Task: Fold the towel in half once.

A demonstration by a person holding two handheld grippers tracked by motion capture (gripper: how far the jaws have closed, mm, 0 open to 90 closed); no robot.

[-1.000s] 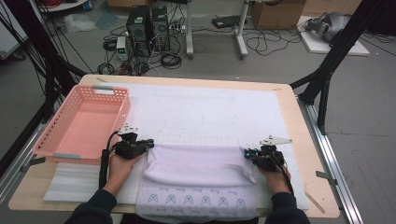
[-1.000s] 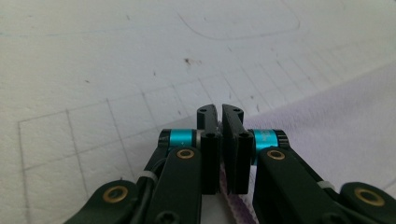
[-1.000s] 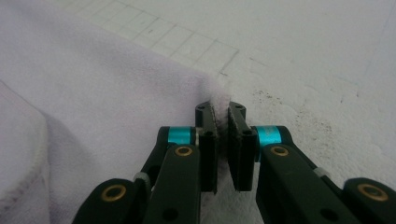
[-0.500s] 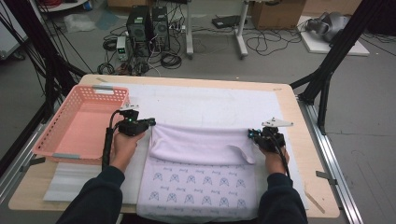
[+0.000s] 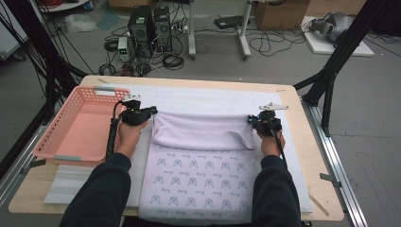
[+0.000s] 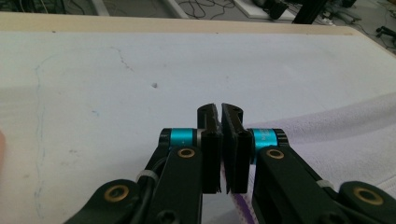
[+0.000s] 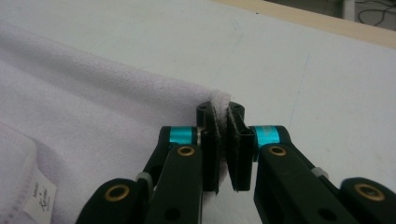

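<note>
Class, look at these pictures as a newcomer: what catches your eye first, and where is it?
A lilac patterned towel lies mid-table, its far part doubled over. The left gripper and right gripper each pinch a corner of that fold. A pink basket sits at the table's left.

Left claw (image 6: 220, 154) clamped on towel (image 6: 345, 130)

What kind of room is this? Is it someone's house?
Probably not a house; it looks like a lab or workshop. Computer towers and tangled cables sit on the bare floor, and black metal frame legs stand around the table.
</note>
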